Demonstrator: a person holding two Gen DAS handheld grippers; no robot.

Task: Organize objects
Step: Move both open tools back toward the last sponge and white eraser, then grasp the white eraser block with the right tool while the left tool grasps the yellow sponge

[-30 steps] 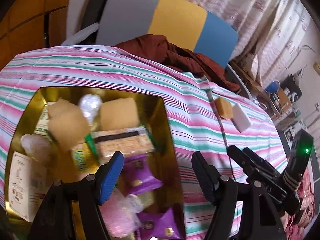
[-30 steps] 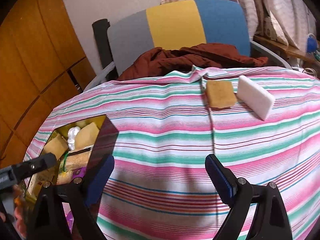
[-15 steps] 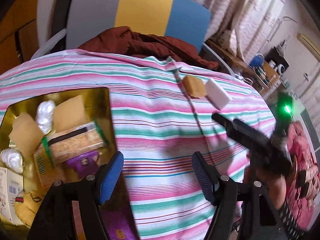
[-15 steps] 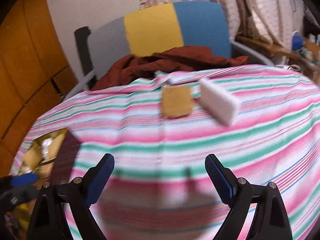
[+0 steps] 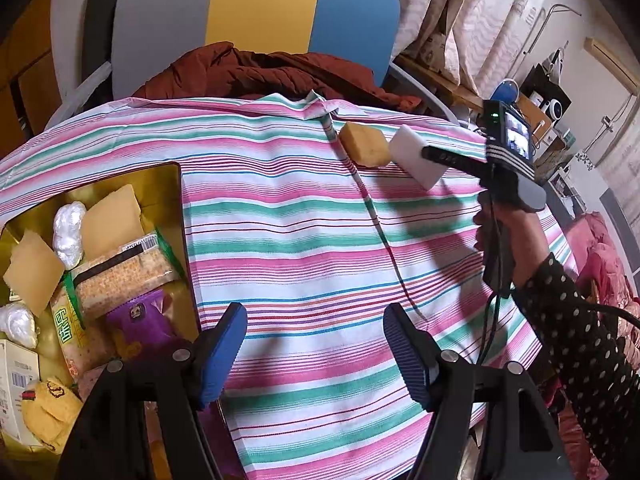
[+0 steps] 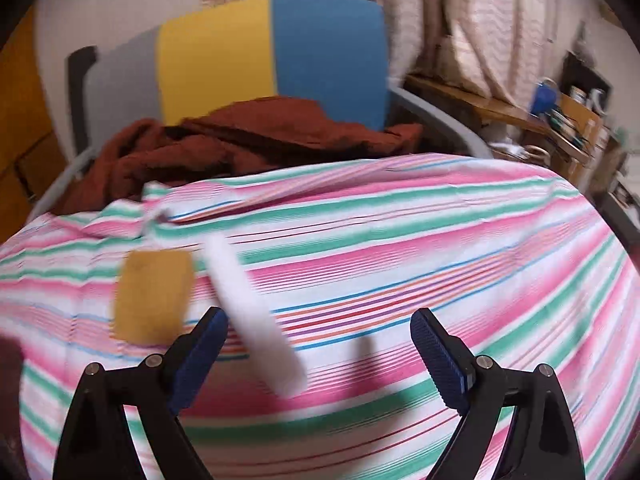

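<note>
White sponge [image 6: 256,320], likely light, soft and compressible, lies just right of the yellow sponge [image 6: 154,296]; take it across its narrow sides. Right gripper [image 6: 320,356] and left gripper [image 5: 316,344]: jaws spread, empty.

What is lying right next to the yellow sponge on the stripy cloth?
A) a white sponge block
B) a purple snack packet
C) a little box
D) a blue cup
A: the white sponge block lies beside the yellow sponge on the striped cloth, out in the open, while the purple packet sits in the gold tin.
</note>
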